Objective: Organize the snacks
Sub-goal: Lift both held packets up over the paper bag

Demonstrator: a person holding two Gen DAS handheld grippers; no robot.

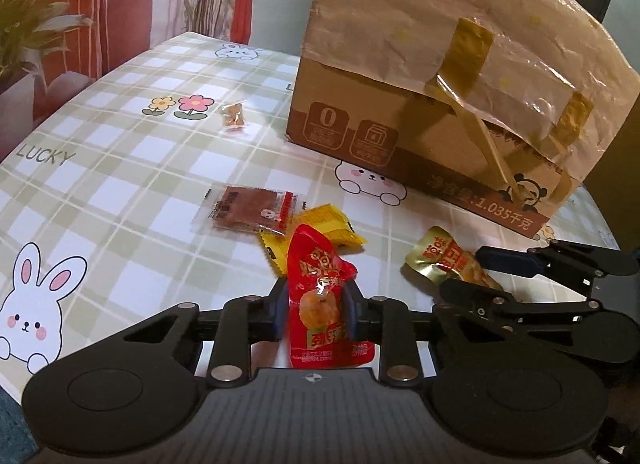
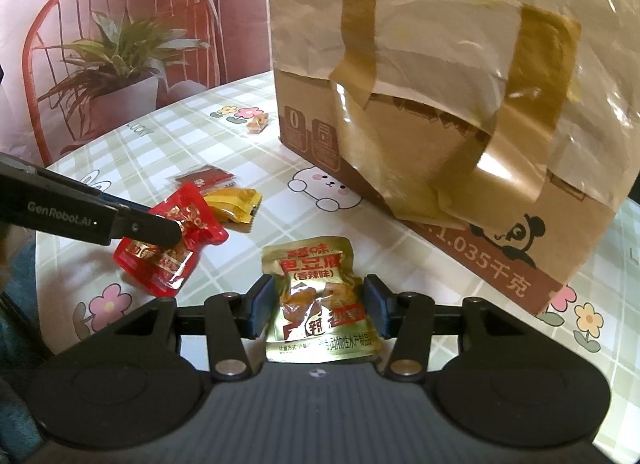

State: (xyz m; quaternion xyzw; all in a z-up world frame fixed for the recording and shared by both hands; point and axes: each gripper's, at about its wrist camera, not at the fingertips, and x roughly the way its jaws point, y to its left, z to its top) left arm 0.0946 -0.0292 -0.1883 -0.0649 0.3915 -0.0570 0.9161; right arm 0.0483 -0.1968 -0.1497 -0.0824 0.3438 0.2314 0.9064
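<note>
My left gripper (image 1: 316,310) is shut on a red snack pouch (image 1: 322,304), which stands upright between the pads; the pouch also shows in the right wrist view (image 2: 168,244) under a left finger (image 2: 148,230). My right gripper (image 2: 318,306) straddles a gold snack pouch (image 2: 316,304) lying on the table, pads close to its sides with small gaps. In the left wrist view the gold pouch (image 1: 444,260) lies between the right fingers (image 1: 508,260). A yellow packet (image 1: 328,224) and a clear brown-red packet (image 1: 248,210) lie just beyond the red pouch.
A large taped cardboard box (image 1: 440,104) covered with paper stands at the back right of the checked tablecloth (image 1: 120,184). A small wrapped sweet (image 1: 233,117) lies far left of the box. A printed backdrop with plant and chair (image 2: 120,56) stands behind.
</note>
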